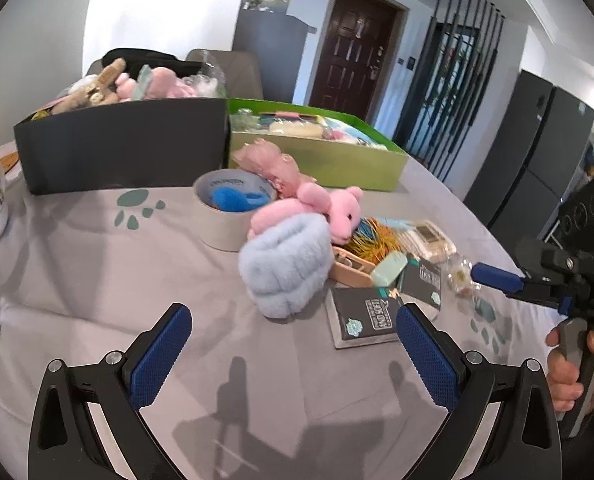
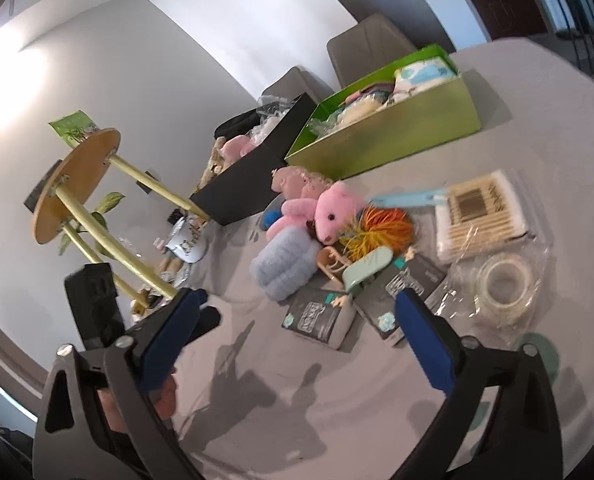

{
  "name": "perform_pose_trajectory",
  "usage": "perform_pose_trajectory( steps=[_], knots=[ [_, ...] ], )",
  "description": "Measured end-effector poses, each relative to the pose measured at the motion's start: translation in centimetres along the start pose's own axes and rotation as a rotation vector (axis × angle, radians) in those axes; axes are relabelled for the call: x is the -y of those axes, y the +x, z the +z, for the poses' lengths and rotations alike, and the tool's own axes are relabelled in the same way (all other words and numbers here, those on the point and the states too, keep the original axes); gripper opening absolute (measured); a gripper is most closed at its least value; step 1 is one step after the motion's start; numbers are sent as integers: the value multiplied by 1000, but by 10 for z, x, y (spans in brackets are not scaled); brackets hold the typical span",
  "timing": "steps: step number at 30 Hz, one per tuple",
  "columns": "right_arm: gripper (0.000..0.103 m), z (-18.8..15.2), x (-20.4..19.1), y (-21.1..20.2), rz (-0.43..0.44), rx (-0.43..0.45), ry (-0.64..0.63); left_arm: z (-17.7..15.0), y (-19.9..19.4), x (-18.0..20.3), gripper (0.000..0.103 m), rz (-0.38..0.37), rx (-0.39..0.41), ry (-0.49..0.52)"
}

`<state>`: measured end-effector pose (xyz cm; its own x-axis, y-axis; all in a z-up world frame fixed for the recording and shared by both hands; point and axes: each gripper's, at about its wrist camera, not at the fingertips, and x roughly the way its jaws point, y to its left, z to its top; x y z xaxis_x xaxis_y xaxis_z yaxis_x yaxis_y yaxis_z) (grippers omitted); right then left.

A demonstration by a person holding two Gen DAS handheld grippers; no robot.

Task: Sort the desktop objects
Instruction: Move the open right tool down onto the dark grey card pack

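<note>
**A:** What are the two hand-held grippers doing?

**B:** The left hand-held gripper (image 1: 293, 340) is hovering over the grey surface (image 1: 97, 280), jaws standing wide apart with nothing between them. The right hand-held gripper (image 2: 301, 332) is likewise standing wide and empty.

**A:** Where is the clutter lying?

**B:** Just ahead of both. A pale blue fluffy scrunchie (image 1: 287, 266) is sitting straight ahead of the left one, nearest to it, its long side running across the jaws. A pink plush pig (image 1: 321, 212) is resting behind it. Dark wipe packets (image 2: 317, 318) are lying directly before the right one.

**A:** And the bins?

**B:** A black box (image 1: 125, 144) and a green box (image 1: 321, 156) are waiting beyond the pile.
</note>
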<state>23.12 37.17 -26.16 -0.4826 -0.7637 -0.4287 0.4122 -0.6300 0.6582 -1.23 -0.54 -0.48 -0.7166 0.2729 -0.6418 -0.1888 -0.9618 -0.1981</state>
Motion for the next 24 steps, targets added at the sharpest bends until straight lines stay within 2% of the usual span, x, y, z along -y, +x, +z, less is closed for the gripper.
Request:
perform_pose_trajectory(
  steps=[2,6,10,14,24],
  knots=[
    [87,0,1,2,8,-9,7,0,2,4,102,-10,-3,8],
    [79,-3,0,9,17,-31,12,-1,7,11,102,-50,-10,20],
    [70,-6,-6,17,-6,-58,-12,-2,12,17,85,-60,-28,38],
    [58,-10,-9,26,-31,-86,-42,-5,19,20,81,-72,-55,54],
    [57,-16,-4,50,-62,-160,-45,-13,38,24,81,-127,-111,55]
  ],
)
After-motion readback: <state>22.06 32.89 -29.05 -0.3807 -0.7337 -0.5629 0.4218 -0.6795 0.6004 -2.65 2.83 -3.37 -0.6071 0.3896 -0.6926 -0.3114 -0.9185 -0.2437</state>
